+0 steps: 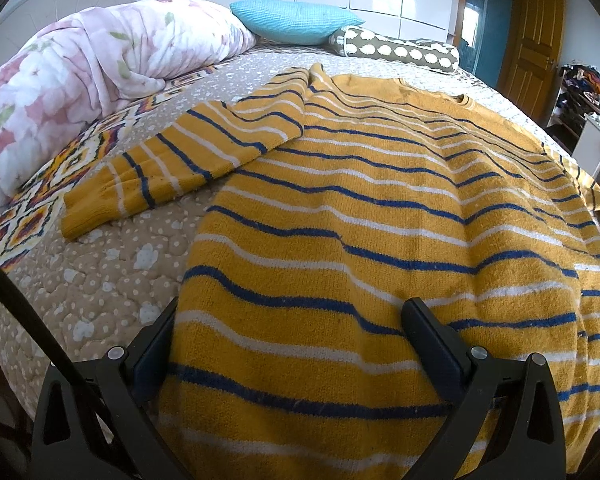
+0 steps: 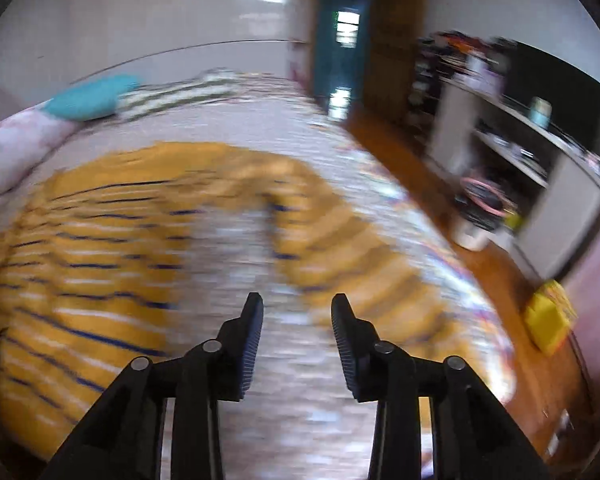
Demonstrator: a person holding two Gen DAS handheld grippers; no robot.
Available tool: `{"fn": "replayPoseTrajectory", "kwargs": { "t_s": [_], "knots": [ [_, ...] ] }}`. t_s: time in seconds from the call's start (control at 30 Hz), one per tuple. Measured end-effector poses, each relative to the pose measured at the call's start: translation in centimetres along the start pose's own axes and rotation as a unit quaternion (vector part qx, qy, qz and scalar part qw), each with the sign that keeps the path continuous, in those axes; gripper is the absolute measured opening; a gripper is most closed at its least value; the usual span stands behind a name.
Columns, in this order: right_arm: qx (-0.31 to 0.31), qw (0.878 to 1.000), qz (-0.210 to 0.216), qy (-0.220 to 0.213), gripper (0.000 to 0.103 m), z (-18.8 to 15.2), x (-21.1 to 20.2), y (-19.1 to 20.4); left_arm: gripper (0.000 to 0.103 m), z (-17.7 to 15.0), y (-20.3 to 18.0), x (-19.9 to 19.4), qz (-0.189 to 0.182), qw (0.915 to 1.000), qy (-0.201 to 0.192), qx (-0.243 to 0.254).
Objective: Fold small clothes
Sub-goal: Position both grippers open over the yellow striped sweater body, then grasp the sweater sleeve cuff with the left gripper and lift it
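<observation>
Mustard-yellow knit with blue and white stripes fills the left wrist view: the sweater lies flat on the bed, 1 sleeve angled out toward the floral duvet. The left gripper has its 2 fingers wide apart, the hem between them, not pinched. In the blurred right wrist view, the right gripper has its fingers narrowly parted and holding nothing, above bare bedspread between the sweater body and its other sleeve.
</observation>
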State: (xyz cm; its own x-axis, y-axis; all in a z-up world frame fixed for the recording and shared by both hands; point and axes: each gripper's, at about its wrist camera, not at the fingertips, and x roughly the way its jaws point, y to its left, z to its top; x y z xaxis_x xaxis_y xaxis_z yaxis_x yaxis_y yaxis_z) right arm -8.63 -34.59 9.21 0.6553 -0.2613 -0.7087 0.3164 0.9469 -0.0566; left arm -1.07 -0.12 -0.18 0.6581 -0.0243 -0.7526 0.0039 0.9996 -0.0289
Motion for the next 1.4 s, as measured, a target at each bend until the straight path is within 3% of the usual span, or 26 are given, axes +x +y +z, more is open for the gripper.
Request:
{"fn": "replayPoseTrajectory", "kwargs": {
  "t_s": [0.2,0.4,0.57,0.7,1.27,1.4],
  "knots": [
    [-0.072,0.99,0.122,0.029,0.04,0.5,2.5,11.0,0.103,-0.1,0.0,-0.1,-0.007,1.0,-0.004,-0.004],
    [-0.112,0.981,0.152,0.034,0.04,0.4,5.7,18.5,0.103,-0.4,-0.1,-0.3,-0.012,0.9999,-0.006,-0.006],
    [-0.079,0.985,0.148,0.038,0.044,0.0,9.5,18.3,0.103,-0.4,-0.1,-0.3,-0.012,0.9998,-0.01,-0.007],
    [-0.07,0.983,0.171,0.021,0.05,-0.4,9.1,17.5,0.103,-0.4,-0.2,-0.4,-0.008,0.9998,-0.015,-0.006],
    [-0.09,0.984,0.151,0.003,0.058,-1.0,8.7,18.3,0.103,-0.7,-0.3,-0.3,0.004,0.9999,-0.015,0.005],
    [-0.09,0.984,0.154,0.003,0.059,-1.0,8.6,18.3,0.103,0.1,0.7,-0.5,-0.033,0.9992,0.021,0.002]
  ]
}}
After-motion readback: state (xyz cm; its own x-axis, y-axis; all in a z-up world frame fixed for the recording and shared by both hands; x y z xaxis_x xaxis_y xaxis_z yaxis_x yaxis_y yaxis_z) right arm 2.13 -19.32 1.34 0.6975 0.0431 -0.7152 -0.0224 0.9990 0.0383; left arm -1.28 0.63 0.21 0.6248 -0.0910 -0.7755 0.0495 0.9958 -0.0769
